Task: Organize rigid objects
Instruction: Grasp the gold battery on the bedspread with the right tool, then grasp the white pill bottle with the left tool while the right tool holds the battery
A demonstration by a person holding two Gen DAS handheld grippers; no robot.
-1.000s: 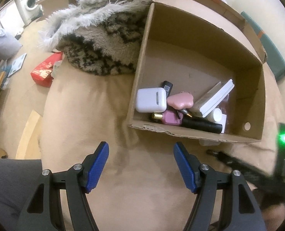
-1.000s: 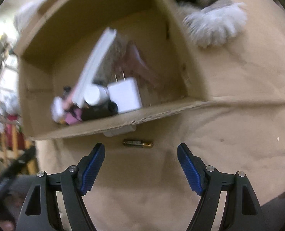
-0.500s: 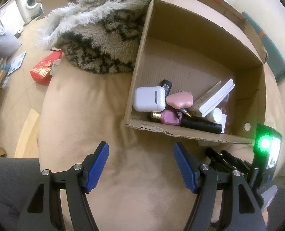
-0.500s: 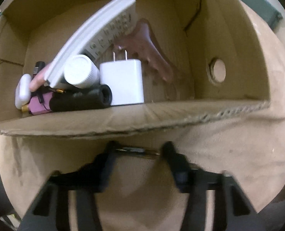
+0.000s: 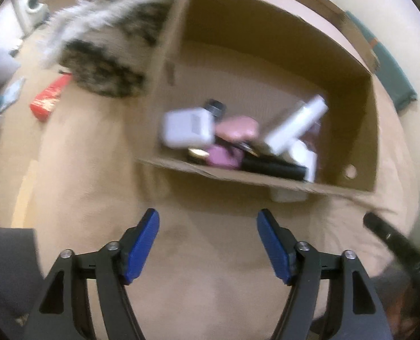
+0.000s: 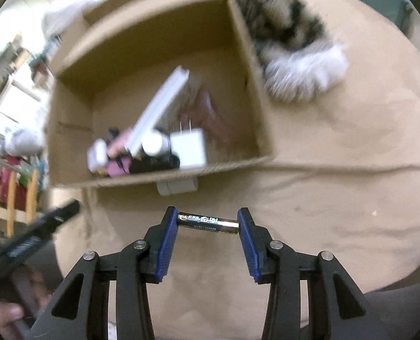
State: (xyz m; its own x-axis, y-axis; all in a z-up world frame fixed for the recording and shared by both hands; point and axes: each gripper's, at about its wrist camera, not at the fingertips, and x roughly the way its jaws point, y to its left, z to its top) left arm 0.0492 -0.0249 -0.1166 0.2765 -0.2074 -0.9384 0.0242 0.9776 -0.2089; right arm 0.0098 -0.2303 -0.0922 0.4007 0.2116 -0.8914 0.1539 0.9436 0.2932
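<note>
My right gripper point(image 6: 207, 223) pinches the battery point(image 6: 208, 223) end to end at lower centre, a light, stiff, slippery thing better gripped across its middle.

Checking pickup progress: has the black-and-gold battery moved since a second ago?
Yes. The black-and-gold battery has been lifted off the beige cushion, held between the right gripper fingers.

text: pale printed characters, too small to read | on: black-and-gold cylindrical battery point(image 6: 208, 223) | second print: white lettering on black bar point(image 6: 25, 246) at frame's left edge, blurred, unreadable | other readable labels: none
</note>
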